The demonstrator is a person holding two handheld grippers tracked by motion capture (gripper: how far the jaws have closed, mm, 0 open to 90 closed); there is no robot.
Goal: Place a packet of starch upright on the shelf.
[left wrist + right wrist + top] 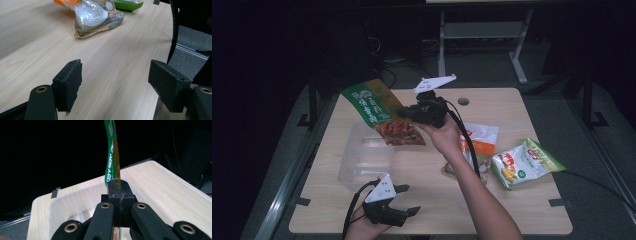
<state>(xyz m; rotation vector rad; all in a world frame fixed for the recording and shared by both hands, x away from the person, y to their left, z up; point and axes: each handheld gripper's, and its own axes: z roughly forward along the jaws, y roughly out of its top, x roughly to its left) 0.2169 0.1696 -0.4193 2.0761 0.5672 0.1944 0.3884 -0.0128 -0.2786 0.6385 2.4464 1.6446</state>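
The right gripper (pixel 404 113) has its two black jaws pinched tight on the edge of a flat green-and-orange plastic snack packet (pixel 382 112), which hangs in the air tilted above the clear, open-topped plastic bin (pixel 362 162); from the right gripper view the packet (pixel 112 155) stands up thin-edged out of the closed jaws, with the bin's pale wall (pixel 65 202) just beyond and below. The left gripper (pixel 404 199) rests near the front of the light wooden table (pixel 522 220), on the near side of the bin, its jaws spread wide with nothing between them. To the right of the bin, apart from it, lie a white-and-orange packet (pixel 479 145) and, farther right, a green-and-white pouch with red lettering (pixel 524 162). By the look of it the packing has barely begun: the bin seems empty, the first packet is over it but not yet lowered in, and two more wait on the table.
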